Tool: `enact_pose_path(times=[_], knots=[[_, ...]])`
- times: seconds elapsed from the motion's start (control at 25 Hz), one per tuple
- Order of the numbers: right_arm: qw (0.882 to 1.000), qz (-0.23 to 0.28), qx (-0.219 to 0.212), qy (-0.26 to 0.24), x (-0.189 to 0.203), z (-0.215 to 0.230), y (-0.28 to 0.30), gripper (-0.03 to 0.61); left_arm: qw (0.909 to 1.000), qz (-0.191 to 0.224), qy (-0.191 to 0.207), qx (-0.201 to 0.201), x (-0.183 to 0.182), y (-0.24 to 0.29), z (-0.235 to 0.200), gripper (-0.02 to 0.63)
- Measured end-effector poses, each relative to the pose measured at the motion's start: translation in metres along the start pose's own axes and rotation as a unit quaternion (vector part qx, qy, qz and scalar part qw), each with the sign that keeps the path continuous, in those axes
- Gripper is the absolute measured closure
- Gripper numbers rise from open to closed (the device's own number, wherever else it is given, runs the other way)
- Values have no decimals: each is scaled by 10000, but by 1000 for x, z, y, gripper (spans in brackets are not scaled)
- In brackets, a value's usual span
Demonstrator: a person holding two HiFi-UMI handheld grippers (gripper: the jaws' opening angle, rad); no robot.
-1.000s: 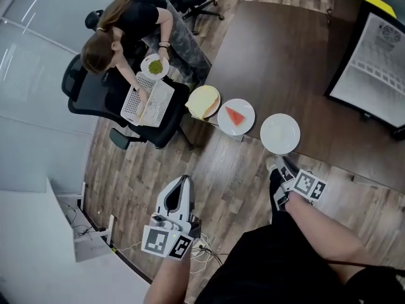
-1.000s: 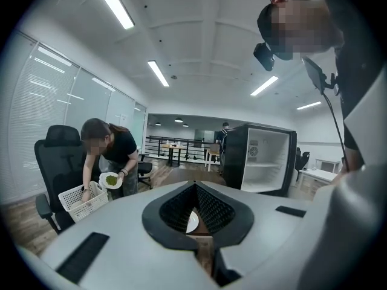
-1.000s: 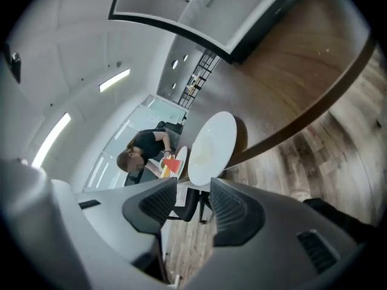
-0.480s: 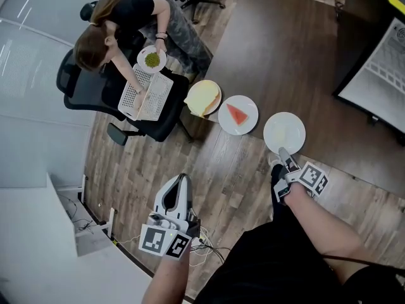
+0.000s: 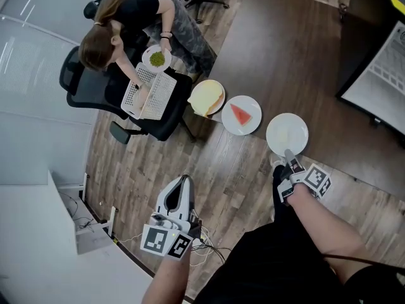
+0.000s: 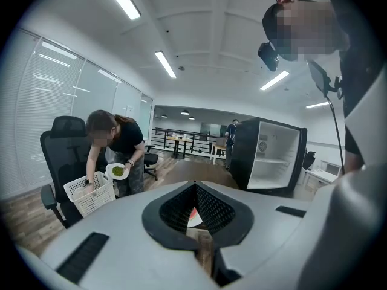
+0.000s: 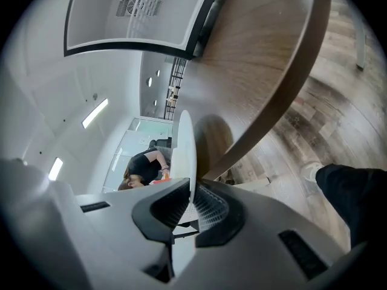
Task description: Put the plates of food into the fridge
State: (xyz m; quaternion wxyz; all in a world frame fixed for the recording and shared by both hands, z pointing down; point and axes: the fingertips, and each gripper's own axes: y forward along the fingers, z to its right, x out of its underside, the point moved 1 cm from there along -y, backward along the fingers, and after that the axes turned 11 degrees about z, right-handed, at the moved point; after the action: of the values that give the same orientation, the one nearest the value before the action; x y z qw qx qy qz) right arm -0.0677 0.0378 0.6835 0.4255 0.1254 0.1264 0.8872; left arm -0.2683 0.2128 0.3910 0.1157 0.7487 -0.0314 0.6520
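Where the table point(image 5: 285, 49) curves toward the wearer's legs, the right gripper point(image 5: 290, 157) has its jaws clamped on the near rim of a white plate point(image 5: 286, 132). They have just been closing. Its own view shows the rim edge-on between the pads, with the gripper turned on its side so that the table runs tilted across the picture. The plate rests at the table's edge and overhangs it a little. What it carries is too pale to make out from above.

2 more plates sit along the same edge to the left. A watermelon plate point(image 5: 241, 114) is just beside the white one. Next comes a plate of yellow food point(image 5: 206, 98), perhaps bread, at the table's corner and very close to the watermelon plate.

The left gripper point(image 5: 185, 181) hangs over the wood floor point(image 5: 221, 163), well apart from the table. Its jaws are together at the tips and hold nothing. Through the gap in its pads the watermelon slice shows.

The fridge point(image 6: 269, 156), black with a white inside, stands with its door open beyond the table in the left gripper view.

At the far left a person point(image 5: 142, 11) bends by an office chair point(image 5: 88, 90), holding a plate of green food point(image 5: 155, 59) over a white basket point(image 5: 149, 95).
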Motion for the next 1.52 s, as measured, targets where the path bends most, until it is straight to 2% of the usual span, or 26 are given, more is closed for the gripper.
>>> enact_pose_path(times=[0.32, 0.64, 1.12, 1.52], knots=[[9992, -31, -387, -35, -7, -12, -16, 558, 9999, 160, 30, 12, -11, -17, 7, 609], [9977, 132, -647, 156, -19, -31, -34, 558, 9988, 478, 20, -73, -23, -37, 13, 609], [9924, 741, -944, 267, -73, -60, -80, 558, 9959, 907, -41, 28, -34, -70, 38, 609], [9840, 1187, -1255, 442, -118, -101, -134, 558, 9943, 989, -47, 392, -39, -71, 75, 609]])
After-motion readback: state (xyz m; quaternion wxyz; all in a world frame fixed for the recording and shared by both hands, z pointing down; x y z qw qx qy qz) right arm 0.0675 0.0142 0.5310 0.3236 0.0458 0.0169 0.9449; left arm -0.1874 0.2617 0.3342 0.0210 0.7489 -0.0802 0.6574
